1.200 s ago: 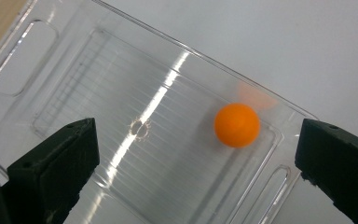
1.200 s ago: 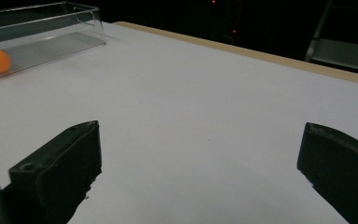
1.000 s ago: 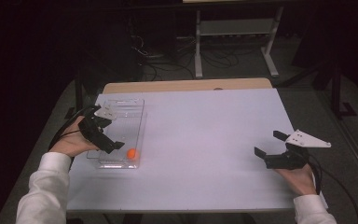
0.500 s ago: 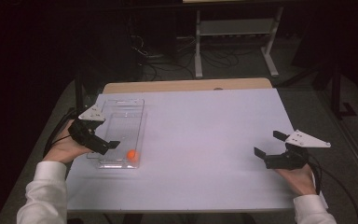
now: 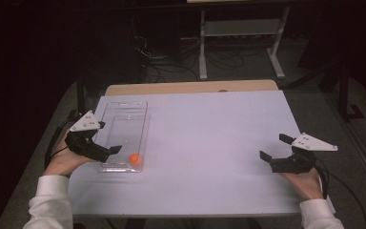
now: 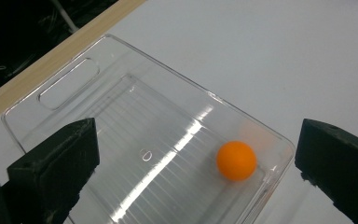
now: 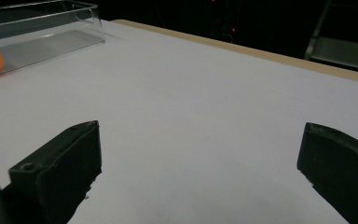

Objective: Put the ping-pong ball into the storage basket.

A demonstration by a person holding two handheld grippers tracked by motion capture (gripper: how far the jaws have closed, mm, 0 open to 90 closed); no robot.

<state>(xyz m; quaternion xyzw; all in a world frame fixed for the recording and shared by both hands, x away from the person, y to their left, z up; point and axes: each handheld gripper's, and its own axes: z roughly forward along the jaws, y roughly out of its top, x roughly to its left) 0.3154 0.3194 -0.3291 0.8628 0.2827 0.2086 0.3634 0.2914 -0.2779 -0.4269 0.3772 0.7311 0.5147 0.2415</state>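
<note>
Orange ball (image 6: 236,160) sits loose in the near end of the clear plastic tray (image 6: 70,81), close to the corner. Left gripper (image 5: 106,150) has backed off toward the tray's left edge over the last second, jaws spread, holding nothing. Reads as ball already dropped in and the placement done. Right gripper (image 5: 275,152) hasn't moved, parked near the right side of the white tabletop (image 5: 209,129), jaws released, empty. No brand, label or legible writing on anything.
</note>
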